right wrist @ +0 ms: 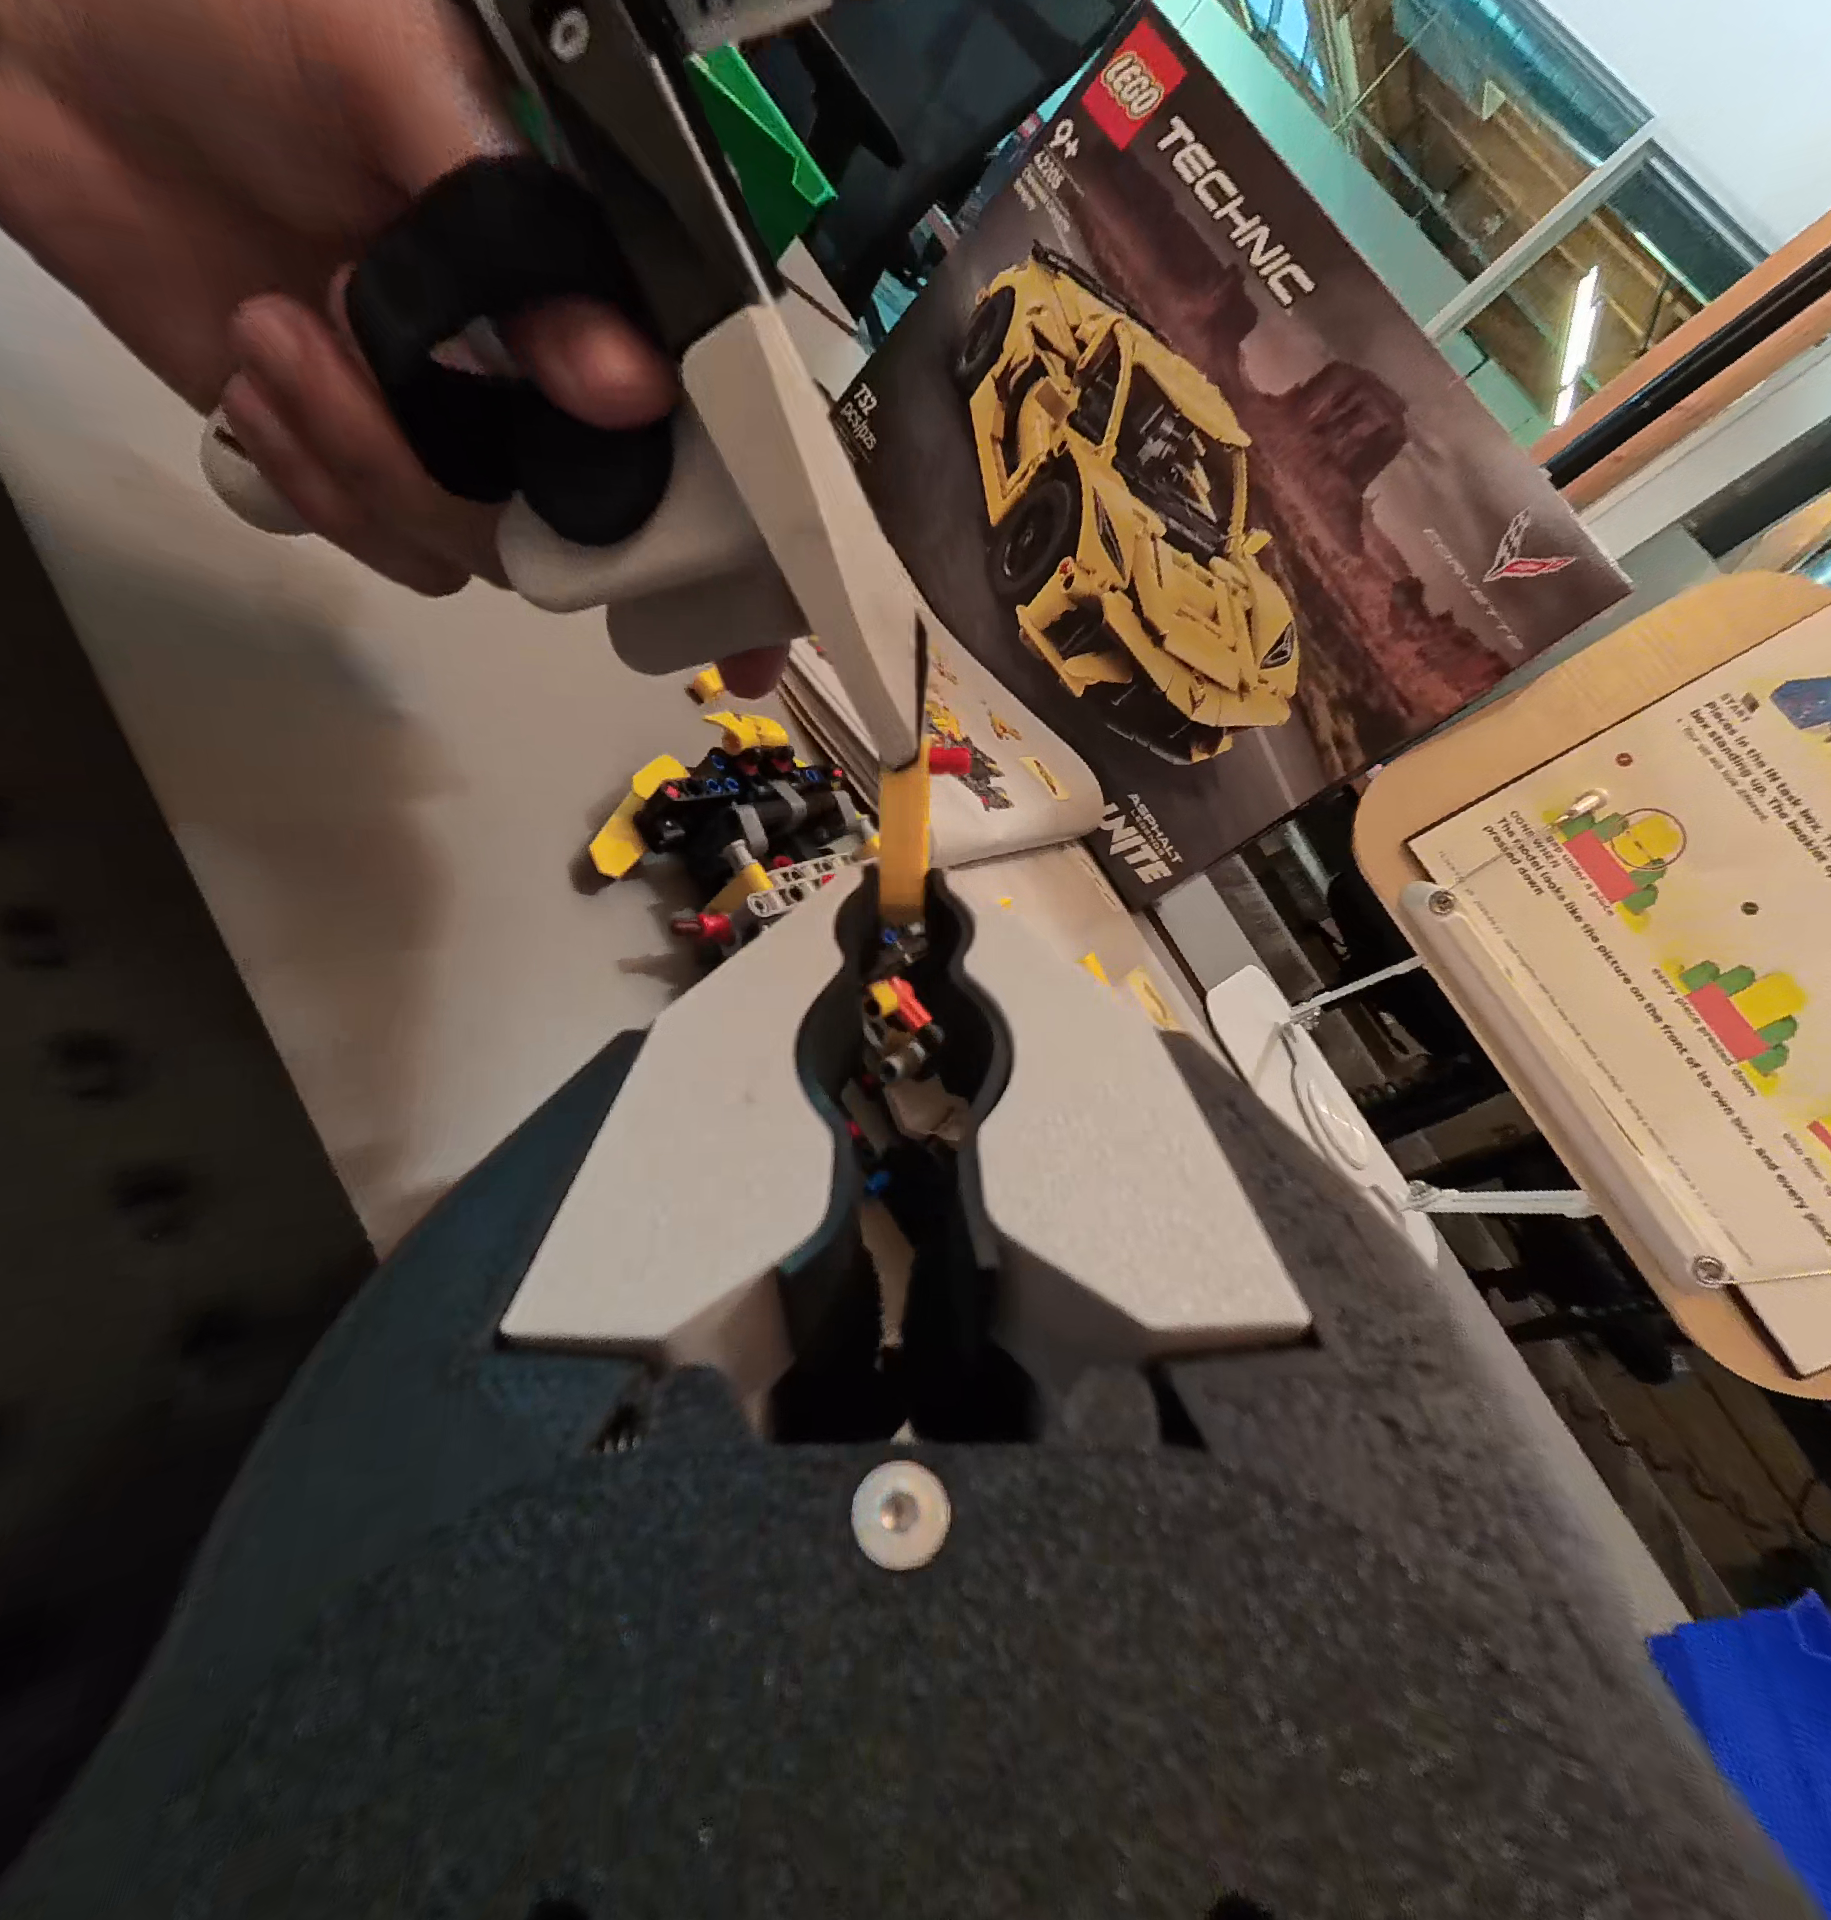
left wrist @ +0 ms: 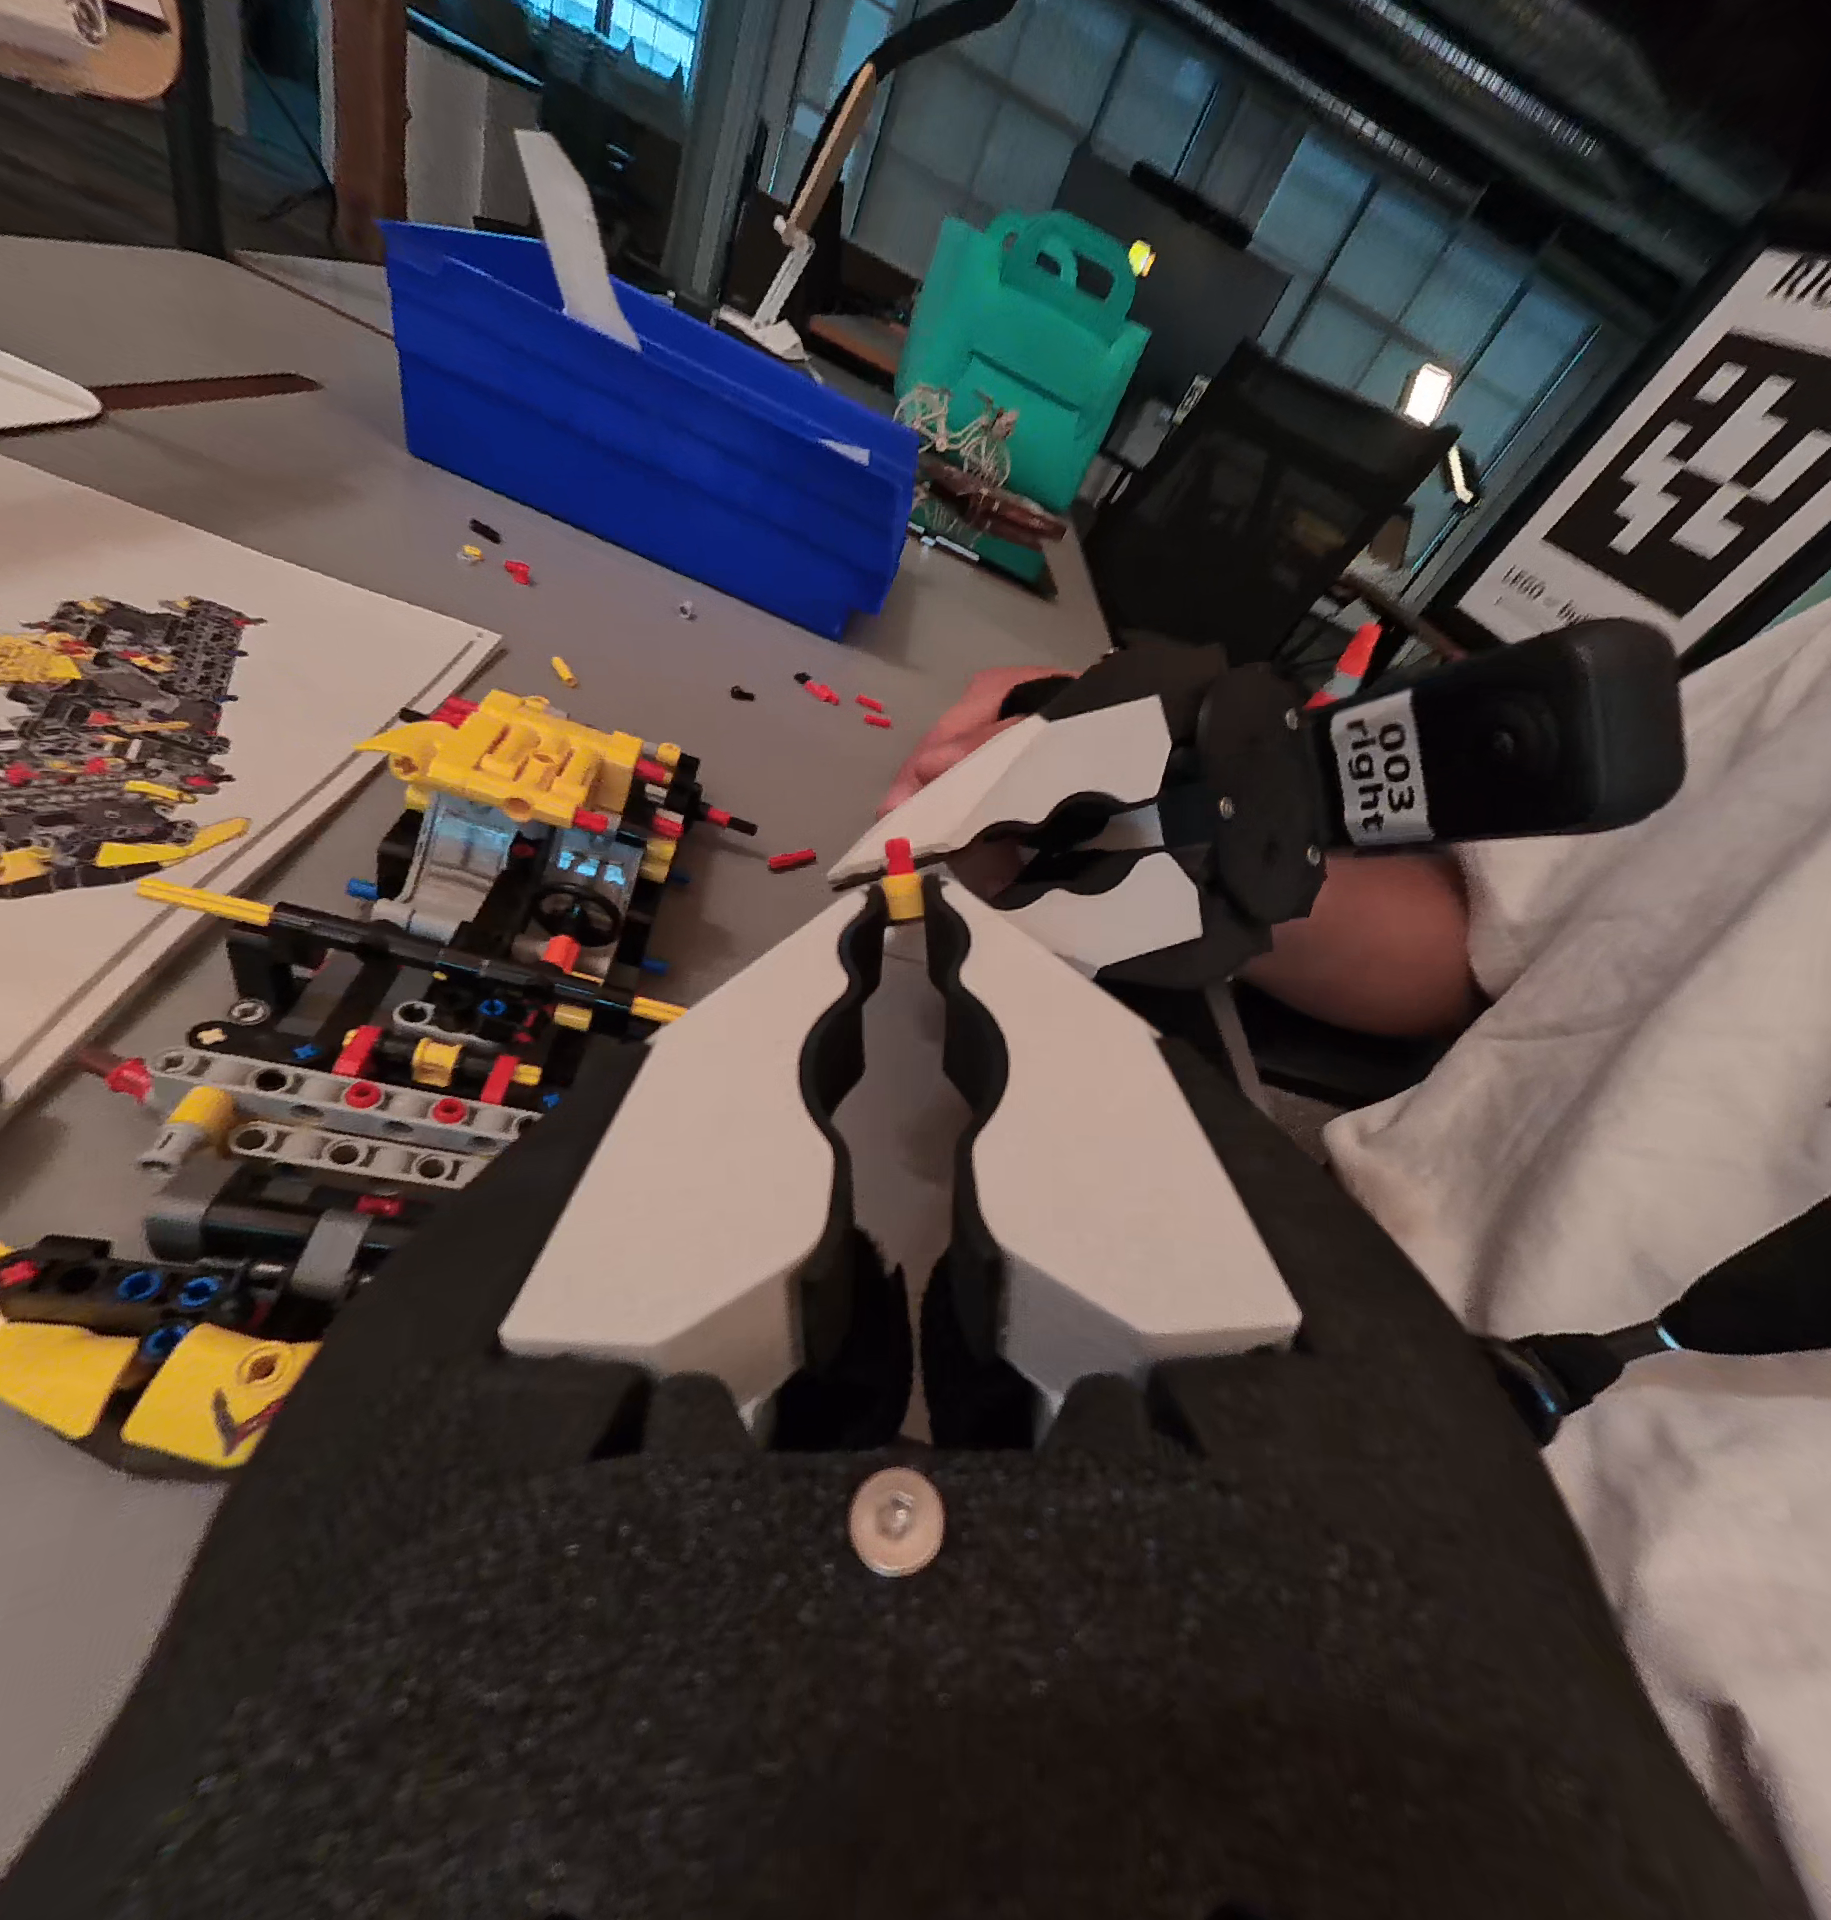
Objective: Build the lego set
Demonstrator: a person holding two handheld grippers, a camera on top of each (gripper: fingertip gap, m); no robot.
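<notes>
Left wrist view: left gripper raised above the grey table, fingertips pinched on a small yellow piece with a red pin standing out of its top. Right gripper reaching in from the right, tip touching that red pin; whether pinching it or only resting against it, cannot tell from here. Partly built car chassis lying on the table to the left, yellow, black and grey, beside the open instruction booklet. Loose red and black pins scattered between chassis and blue bin.

Right wrist view: right gripper narrowed on a yellow strip-like part, pointing up toward the left gripper, which comes down from above in a hand. Tips of both meeting just over the table, chassis lying below and behind them. Set box with a yellow car pictured standing at the far side of the table; wooden board with a printed sheet to its right.
</notes>
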